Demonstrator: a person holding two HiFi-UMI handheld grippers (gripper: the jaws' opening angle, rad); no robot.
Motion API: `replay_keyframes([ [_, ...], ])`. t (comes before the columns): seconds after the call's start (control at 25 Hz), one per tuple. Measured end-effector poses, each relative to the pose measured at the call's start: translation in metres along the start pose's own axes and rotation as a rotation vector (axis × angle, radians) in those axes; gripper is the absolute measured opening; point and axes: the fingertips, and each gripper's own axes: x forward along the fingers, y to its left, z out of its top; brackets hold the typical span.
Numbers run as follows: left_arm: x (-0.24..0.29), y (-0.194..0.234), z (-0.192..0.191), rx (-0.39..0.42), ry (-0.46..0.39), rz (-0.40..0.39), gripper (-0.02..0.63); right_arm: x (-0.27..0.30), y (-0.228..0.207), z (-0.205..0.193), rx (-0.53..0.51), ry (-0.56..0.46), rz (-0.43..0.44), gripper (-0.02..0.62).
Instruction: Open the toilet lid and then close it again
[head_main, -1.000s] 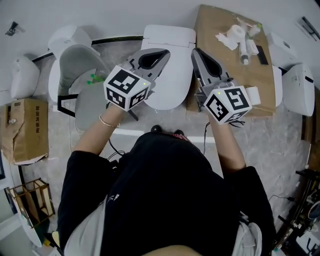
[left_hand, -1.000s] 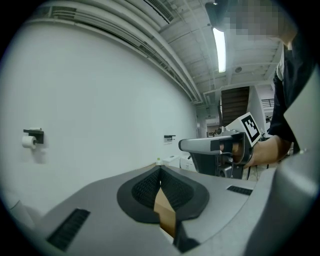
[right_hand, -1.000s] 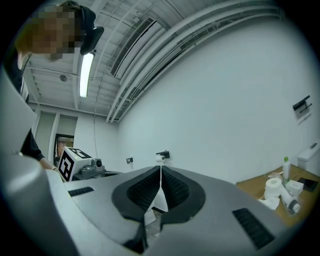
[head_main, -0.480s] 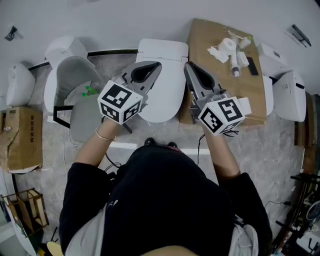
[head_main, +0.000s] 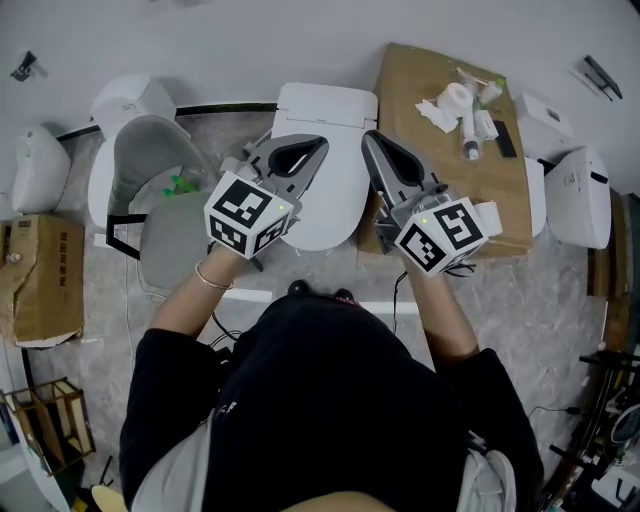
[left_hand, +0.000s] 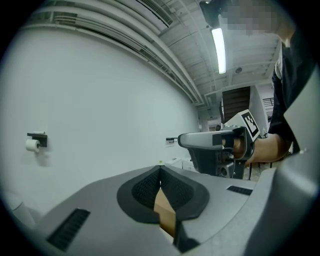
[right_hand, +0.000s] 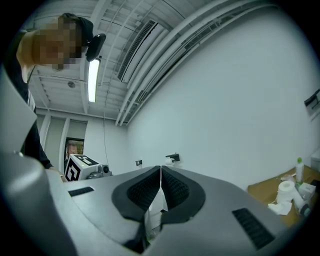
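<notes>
1. The toilet lid (head_main: 335, 185) lies shut, flat and white, in the middle of the scene just beyond the person; the toilet's cistern (head_main: 326, 102) stands at its far end against the wall (head_main: 250, 40).
2. The left hand-held gripper (head_main: 318, 146) is held over the lid's left edge, pointing far and to the right; in its own view (left_hand: 160, 169) the two dark pads meet at the tip, with nothing caught between them, only a sliver of brown showing through the gap lower down.
3. The right hand-held gripper (head_main: 371, 140) is held over the lid's right edge, pointing far and to the left; its own view (right_hand: 160, 170) shows the pads pressed together at the tip and holding nothing.
4. The two tips are near each other but apart.
5. A cardboard sheet (head_main: 430, 170) lies just right of the toilet; a toilet-paper roll (head_main: 458, 97) sits at its far end.
6. A second toilet (head_main: 150, 160) with a grey seat stands to the left; a cardboard box (head_main: 40, 270) lies further left and nearer.
</notes>
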Motion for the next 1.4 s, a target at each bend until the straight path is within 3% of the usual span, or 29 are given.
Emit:
replay_keyframes([
  [0.68,0.015,-0.012,0.016,0.051,-0.035,-0.041,0.003,-0.009,-0.018,-0.011,-0.030,0.061,-0.081,0.021],
  [1.4,0.017,-0.007,0.009,0.026,-0.002,-0.042,0.003,-0.008,-0.019,-0.019,-0.001,0.087,-0.057,0.020],
])
